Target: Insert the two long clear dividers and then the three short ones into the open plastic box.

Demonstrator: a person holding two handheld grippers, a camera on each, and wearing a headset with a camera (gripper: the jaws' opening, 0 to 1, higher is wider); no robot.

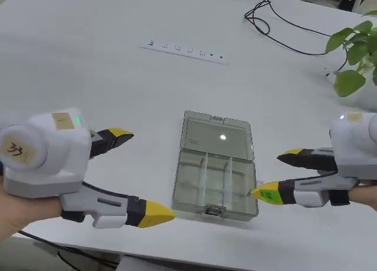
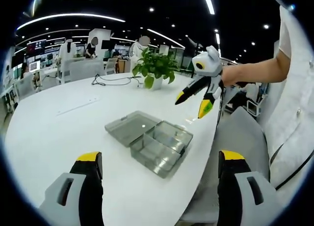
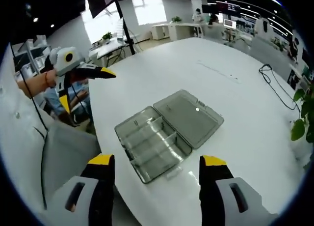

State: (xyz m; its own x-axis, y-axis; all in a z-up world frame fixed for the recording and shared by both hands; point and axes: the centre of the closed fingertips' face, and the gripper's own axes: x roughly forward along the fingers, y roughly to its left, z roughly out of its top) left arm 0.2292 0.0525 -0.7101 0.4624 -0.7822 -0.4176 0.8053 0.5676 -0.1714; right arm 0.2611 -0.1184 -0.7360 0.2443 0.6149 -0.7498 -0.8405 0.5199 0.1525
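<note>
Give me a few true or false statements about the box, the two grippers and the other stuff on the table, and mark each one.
1. The plastic box sits with its lid open. True.
2. The left gripper is clamped on a divider. False: its jaws are wide apart and empty.
3. The right gripper is open. True.
4. The black cable lies across the box. False: it lies far off, toward the plant.
5. The box is bare inside. False: two long dividers stand in it.
</note>
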